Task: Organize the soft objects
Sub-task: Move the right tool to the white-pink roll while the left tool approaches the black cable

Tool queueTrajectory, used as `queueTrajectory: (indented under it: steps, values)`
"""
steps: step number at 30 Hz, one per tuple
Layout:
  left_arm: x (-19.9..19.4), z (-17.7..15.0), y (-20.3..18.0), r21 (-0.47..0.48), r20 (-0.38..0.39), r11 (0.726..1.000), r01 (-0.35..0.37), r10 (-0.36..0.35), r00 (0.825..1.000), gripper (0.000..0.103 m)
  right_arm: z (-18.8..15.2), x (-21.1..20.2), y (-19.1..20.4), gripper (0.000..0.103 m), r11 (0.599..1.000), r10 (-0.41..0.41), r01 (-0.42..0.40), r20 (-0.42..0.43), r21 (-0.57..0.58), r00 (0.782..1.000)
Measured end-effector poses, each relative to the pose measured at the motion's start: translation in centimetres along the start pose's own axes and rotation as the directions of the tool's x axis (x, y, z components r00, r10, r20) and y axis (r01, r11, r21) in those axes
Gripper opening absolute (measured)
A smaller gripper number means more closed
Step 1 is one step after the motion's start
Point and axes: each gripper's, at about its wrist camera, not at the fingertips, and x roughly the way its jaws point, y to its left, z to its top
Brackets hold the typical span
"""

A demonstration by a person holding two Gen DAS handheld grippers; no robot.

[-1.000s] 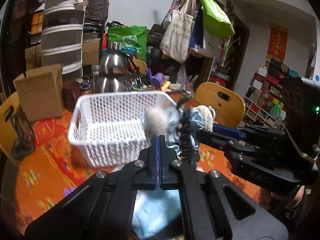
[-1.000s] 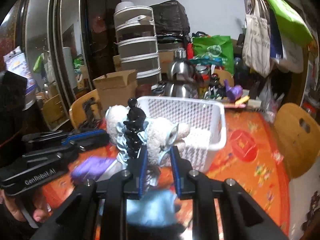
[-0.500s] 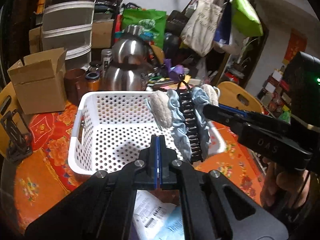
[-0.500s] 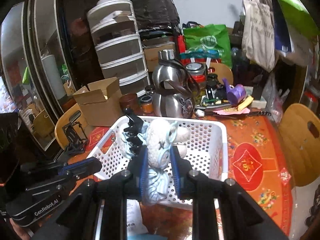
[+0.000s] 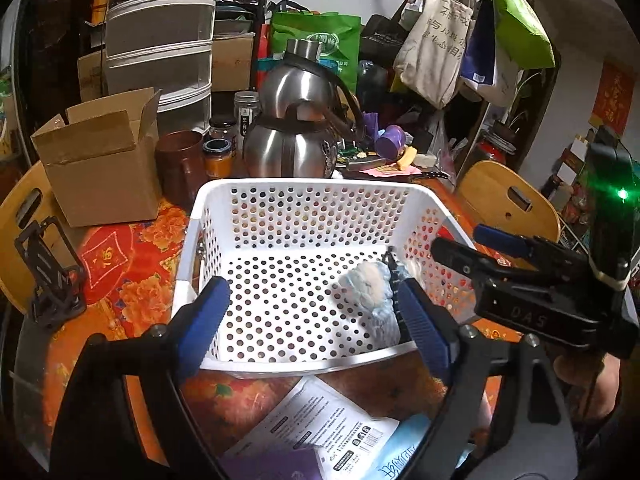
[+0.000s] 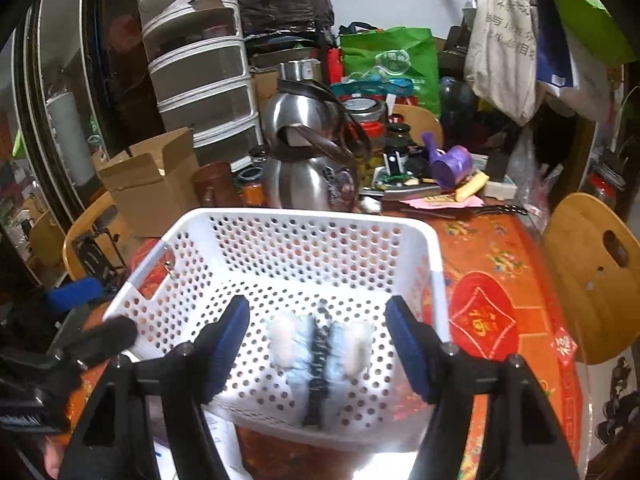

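White perforated basket (image 6: pixel 400 236) on orange-red table (image 6: pixel 500 248), holding fluffy blue-white soft toy (image 6: pixel 318 344) near front-right corner. Left gripper (image 5: pixel 316 320) and right gripper (image 6: pixel 316 344): jaws just opened wide, gripping nothing, toy loose between.

The left gripper (image 5: pixel 312 320) is a black forked frame; each arm ends in a ribbed blue pad (image 5: pixel 204 312) and carries a silver screw near the pad's base. The right gripper (image 6: pixel 318 344) has the same build. In the left wrist view it appears at 3 o'clock as a black body embossed "DAS", with a green light (image 5: pixel 622 194) glowing on its upright block.
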Motion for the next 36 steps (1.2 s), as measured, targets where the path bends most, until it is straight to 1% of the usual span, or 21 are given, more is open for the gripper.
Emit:
queueTrajectory:
  steps: [4,6,8,10,13,16,17,19,22,24,26,28,31,33,36]
  values:
    - [-0.8,-0.4,-0.1,0.022,-0.001,1.000,-0.019,0.019,1.000,0.085,-0.7,-0.6,-0.2,0.070,0.999,-0.030,0.030,0.005,-0.010,1.000]
    - [-1.3,-0.8,-0.1,0.028,-0.006,1.000,-0.013,0.013,1.000,0.085,-1.2,-1.1,-0.3,0.070,0.999,-0.048,0.049,0.010,-0.017,0.999]
    - [-2.1,-1.3,-0.2,0.042,-0.009,0.999,-0.032,0.032,0.999,0.085,-1.7,-1.7,-0.4,0.070,0.999,-0.042,0.042,0.010,-0.017,0.999]
    - [-3.3,-1.7,0.1,0.055,0.004,0.998,-0.029,0.029,1.000,0.085,-2.4,-2.6,-0.5,0.070,0.998,-0.052,0.052,0.014,-0.018,0.999]
    - [-5.1,-2.6,0.9,0.060,0.012,0.998,-0.035,0.035,0.999,0.085,-3.5,-4.1,-0.7,0.070,0.999,-0.051,0.051,0.027,-0.018,0.998]
    - [-6.5,-3.7,1.8,0.067,0.015,0.997,-0.045,0.044,0.999,0.085,-4.9,-5.4,-0.7,0.070,0.998,-0.065,0.065,0.019,-0.022,0.998]
    - [-7.0,-4.2,2.1,0.076,0.014,0.996,-0.045,0.044,0.999,0.085,-5.4,-5.7,-0.7,0.070,0.997,-0.074,0.075,0.023,-0.029,0.997]
    - [-8.2,-5.2,2.8,0.095,0.012,0.993,-0.067,0.067,0.998,0.085,-6.6,-6.6,-0.7,0.070,0.993,-0.105,0.106,0.033,-0.042,0.994]
    - [-10.9,-7.8,4.5,0.110,0.031,0.991,-0.078,0.075,0.997,0.085,-8.7,-8.0,-1.4,0.070,0.993,-0.114,0.115,0.036,-0.026,0.993]
    - [-12.0,-9.5,5.9,0.099,0.034,0.991,-0.092,0.089,0.995,0.085,-10.4,-8.9,-2.3,0.070,0.995,-0.104,0.104,0.039,-0.002,0.994]
    - [-13.0,-11.9,7.7,0.086,0.031,0.991,-0.098,0.095,0.995,0.085,-12.7,-9.5,-3.0,0.070,0.994,-0.111,0.111,0.034,0.017,0.993]
    - [-13.5,-14.3,9.3,0.070,0.020,0.990,-0.126,0.125,0.992,0.085,-15.3,-9.7,-3.8,0.070,0.993,-0.116,0.115,0.015,0.039,0.993]
    - [-13.8,-18.4,11.8,0.018,0.002,0.990,-0.137,0.137,0.991,0.085,-18.1,-9.7,-4.6,0.070,0.992,-0.109,0.108,0.001,0.072,0.994]
    - [-13.6,-20.8,13.3,-0.030,-0.020,0.993,-0.113,0.112,0.994,0.085,-19.4,-9.7,-5.1,0.070,0.988,-0.123,0.123,-0.007,0.088,0.992]
    - [-13.3,-23.3,14.5,-0.066,-0.041,0.991,-0.114,0.111,0.993,0.085,-20.9,-9.5,-5.7,0.070,0.986,-0.116,0.118,-0.018,0.121,0.993]
